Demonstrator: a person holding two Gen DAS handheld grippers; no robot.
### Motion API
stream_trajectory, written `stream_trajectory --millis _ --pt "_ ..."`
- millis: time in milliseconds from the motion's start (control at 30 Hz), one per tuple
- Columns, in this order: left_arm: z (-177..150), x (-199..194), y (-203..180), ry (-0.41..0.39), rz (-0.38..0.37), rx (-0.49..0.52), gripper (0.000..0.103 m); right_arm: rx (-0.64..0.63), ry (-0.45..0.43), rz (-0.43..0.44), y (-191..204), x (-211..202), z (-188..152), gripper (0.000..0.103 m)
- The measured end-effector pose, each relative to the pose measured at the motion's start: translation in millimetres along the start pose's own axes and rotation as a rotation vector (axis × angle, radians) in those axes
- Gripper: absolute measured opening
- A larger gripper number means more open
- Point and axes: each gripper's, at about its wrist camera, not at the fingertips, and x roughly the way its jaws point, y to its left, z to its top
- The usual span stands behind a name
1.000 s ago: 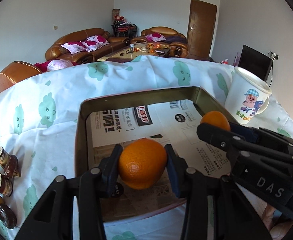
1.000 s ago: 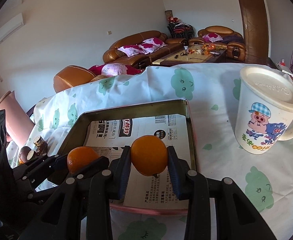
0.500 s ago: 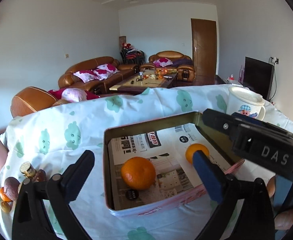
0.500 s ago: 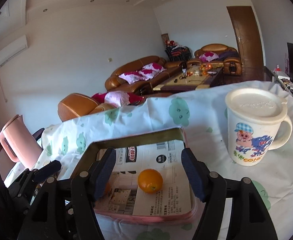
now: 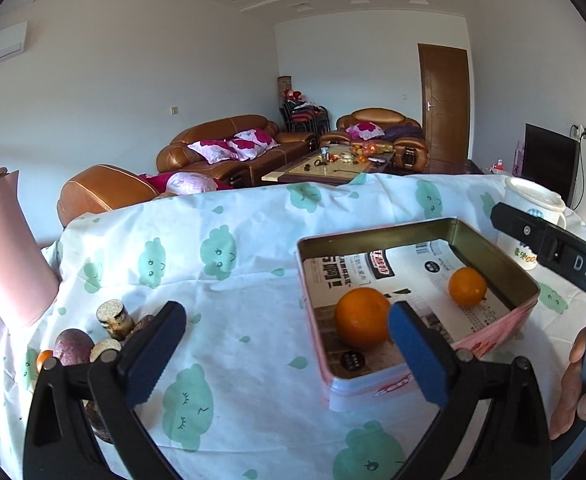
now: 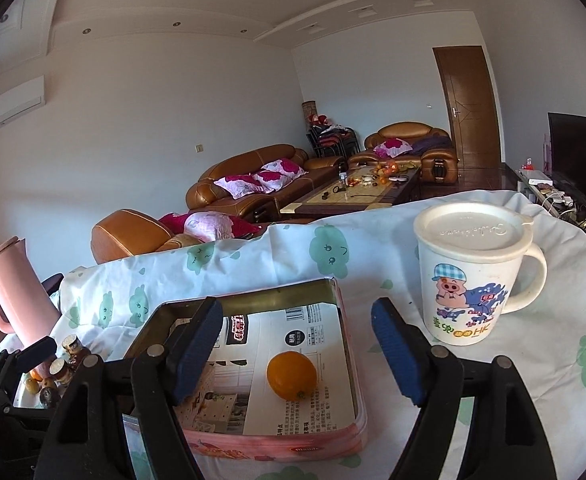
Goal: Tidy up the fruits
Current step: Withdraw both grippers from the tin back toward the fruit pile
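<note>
Two oranges are lying apart in the paper-lined tin: the larger orange is sitting just ahead of the left gripper's right finger, and the smaller orange is resting ahead of the right gripper, between its fingers' lines. Both grippers are hovering wide open, gripping nothing. A lidded pig mug is standing on the bench ahead-right of the right gripper, while a pink jug and small fruits are sitting ahead-left of the left gripper.

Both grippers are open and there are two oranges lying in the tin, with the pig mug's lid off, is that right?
Not quite: the lid is on the pig mug, as the right wrist view shows. The rest holds: the left gripper and right gripper are open, and two oranges lie in the tin.
</note>
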Motion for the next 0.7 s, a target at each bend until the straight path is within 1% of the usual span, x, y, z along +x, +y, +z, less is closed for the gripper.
stream_trajectory --millis 167,367,567,700 --pt "-4.4 -3.0 14.4 0.001 0.005 -0.02 0.103 -0.002 -0.005 -0.023 5.6 -6.4 -3.5 0.078" --pt "-10.6 -2.9 32.7 0.033 0.001 -0.048 0.103 0.032 0.019 -0.01 14.9 -12.7 -11.8 0.078" --pt "-14.8 -5.2 53.2 0.042 0.016 -0.052 0.103 0.033 0.033 -0.007 30.5 -17.2 -19.4 0.078" --pt "-17.1 -6.2 71.0 0.047 0.03 -0.068 0.103 0.043 0.055 0.033 48.3 -17.5 -26.8 0.078"
